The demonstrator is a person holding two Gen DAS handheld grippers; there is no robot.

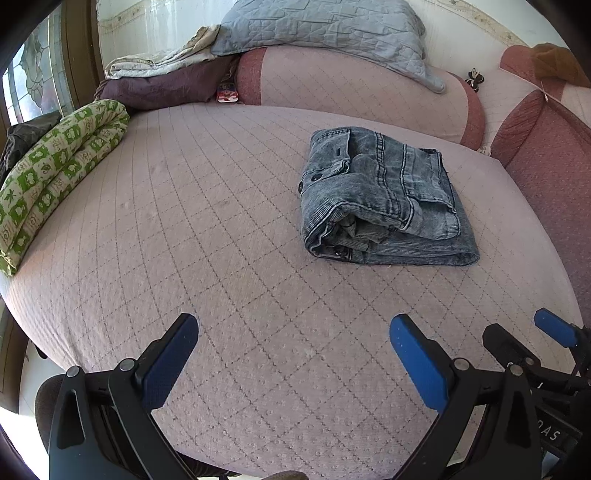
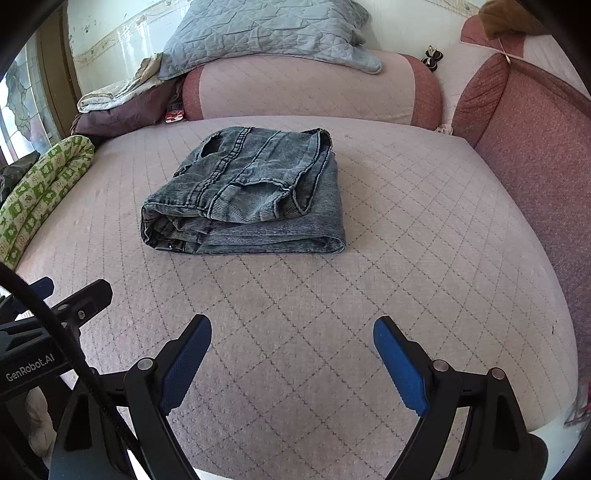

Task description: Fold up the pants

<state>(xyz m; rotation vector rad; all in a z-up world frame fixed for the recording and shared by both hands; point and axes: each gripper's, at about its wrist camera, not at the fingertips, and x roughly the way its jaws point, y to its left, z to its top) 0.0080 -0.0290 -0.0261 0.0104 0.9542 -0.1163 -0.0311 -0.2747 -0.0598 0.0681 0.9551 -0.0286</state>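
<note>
The grey-blue denim pants (image 1: 380, 195) lie folded into a compact stack on the pink quilted bed (image 1: 221, 229). In the right wrist view the pants (image 2: 247, 192) sit at centre left on the bed (image 2: 406, 229). My left gripper (image 1: 295, 328) is open and empty, held back near the bed's front edge, well short of the pants. My right gripper (image 2: 291, 325) is open and empty too, also near the front edge. The right gripper's fingers show at the right edge of the left wrist view (image 1: 554, 328), and the left gripper's body shows in the right wrist view (image 2: 55, 314).
A green patterned rolled blanket (image 1: 55, 173) lies along the bed's left edge. A pink bolster (image 1: 351, 92) with a grey-blue quilt (image 1: 325, 29) on it sits at the back. Dark red cushions (image 1: 546, 166) line the right side. Folded bedding (image 1: 159, 77) is piled back left.
</note>
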